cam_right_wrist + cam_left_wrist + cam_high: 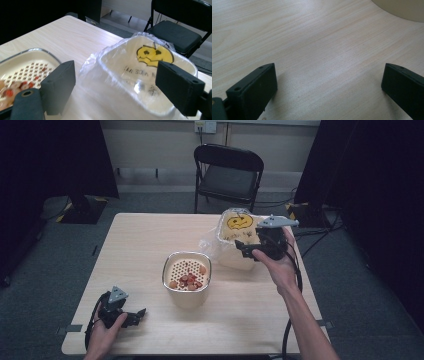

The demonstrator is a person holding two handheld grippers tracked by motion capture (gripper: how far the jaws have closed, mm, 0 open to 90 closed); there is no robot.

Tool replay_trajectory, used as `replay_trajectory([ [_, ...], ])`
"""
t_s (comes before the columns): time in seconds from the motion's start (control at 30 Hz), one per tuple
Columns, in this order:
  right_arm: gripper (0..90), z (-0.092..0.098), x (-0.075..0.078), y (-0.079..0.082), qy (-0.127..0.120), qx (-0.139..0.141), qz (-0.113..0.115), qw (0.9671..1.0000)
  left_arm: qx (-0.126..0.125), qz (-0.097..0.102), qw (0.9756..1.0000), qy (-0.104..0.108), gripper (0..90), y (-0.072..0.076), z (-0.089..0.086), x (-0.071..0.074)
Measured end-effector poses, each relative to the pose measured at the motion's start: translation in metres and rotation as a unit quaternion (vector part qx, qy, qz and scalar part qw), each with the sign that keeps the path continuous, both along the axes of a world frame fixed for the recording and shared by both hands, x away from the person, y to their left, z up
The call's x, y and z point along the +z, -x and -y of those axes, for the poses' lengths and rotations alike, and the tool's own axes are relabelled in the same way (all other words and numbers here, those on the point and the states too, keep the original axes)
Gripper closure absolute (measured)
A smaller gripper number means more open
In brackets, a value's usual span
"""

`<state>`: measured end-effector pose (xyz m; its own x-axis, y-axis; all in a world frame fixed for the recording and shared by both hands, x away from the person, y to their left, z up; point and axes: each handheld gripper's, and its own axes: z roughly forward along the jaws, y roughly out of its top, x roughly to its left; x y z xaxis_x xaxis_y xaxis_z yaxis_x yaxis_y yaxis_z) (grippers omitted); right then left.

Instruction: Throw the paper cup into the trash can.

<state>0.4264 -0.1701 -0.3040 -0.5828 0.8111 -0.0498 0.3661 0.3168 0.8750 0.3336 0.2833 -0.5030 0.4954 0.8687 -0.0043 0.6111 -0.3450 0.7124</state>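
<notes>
Plastic-wrapped tub (235, 237) w/ yellow face sits far right on desk (145, 245), not grabbed yet: right gripper (245, 249) fingers (58, 86) spread just beside it, left gripper (134, 316) spread & idle near desk edge, strainer bowl (186, 279) mid-desk w/ food bits.

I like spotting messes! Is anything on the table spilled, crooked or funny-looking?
Nothing is spilled. The one untidy thing is the clear plastic wrap around the white tub with the yellow face: it is crumpled and bunches out loosely at the side. The red and tan pieces sit inside the strainer pot.
</notes>
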Motion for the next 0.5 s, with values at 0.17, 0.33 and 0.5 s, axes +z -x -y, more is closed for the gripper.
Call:
replay_trajectory([
  [0.17, 15.4, 0.009, -0.013, 0.023, 0.007, 0.005, 0.008, 0.9999, 0.0, 0.0, 1.0, 0.0, 0.0, 0.0, 0.0, 0.0],
  [0.33, 15.7, 0.022, -0.04, 0.042, 0.004, -0.001, -0.009, 1.0, 0.0, 0.0, 1.0, 0.0, 0.0, 0.0, 0.0, 0.0],
  [0.5, 14.6, 0.032, -0.074, 0.053, 0.006, -0.013, -0.032, 0.9994, 0.0, 0.0, 1.0, 0.0, 0.0, 0.0, 0.0, 0.0],
])
